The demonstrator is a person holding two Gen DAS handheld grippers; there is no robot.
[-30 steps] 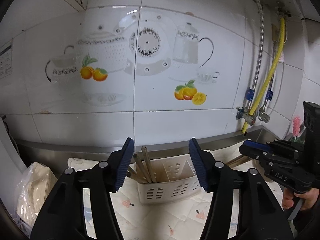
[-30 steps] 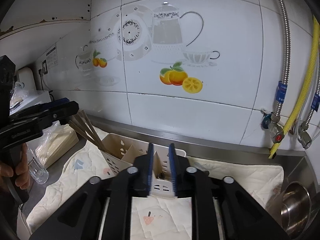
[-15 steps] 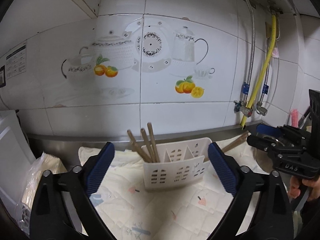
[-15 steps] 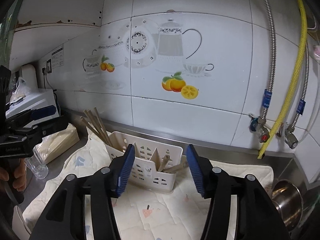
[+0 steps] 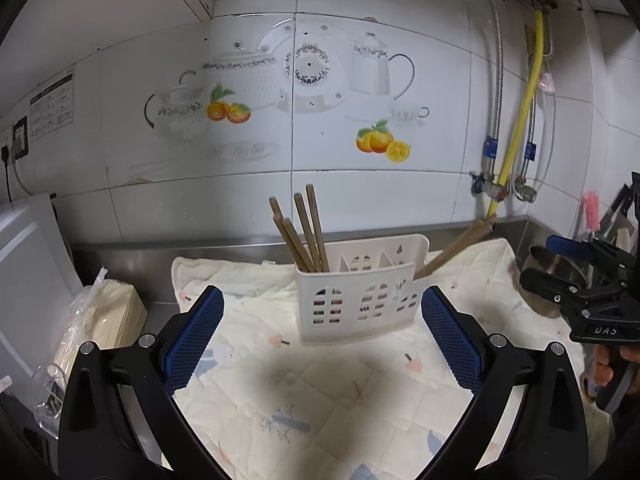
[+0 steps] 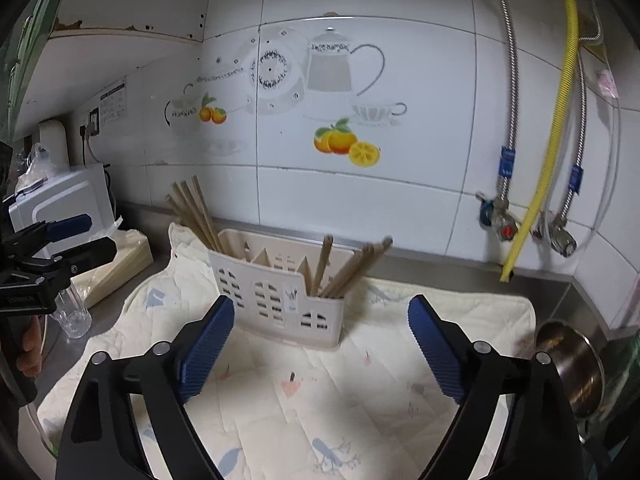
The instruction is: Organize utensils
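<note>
A white slotted utensil holder (image 5: 360,300) stands on a quilted mat (image 5: 320,392) covering the surface by the tiled wall. One bundle of wooden chopsticks (image 5: 304,228) stands in the holder's left end slot; a second bundle (image 6: 348,268) leans in its right end slot. The left gripper (image 5: 320,340) and the right gripper (image 6: 316,344) both gape wide in front of the holder, gripping nothing. No loose utensils show, so the sorting looks finished.

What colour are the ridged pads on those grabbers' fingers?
Dark blue pads on black plastic fingers, clearest in the right wrist view.
</note>
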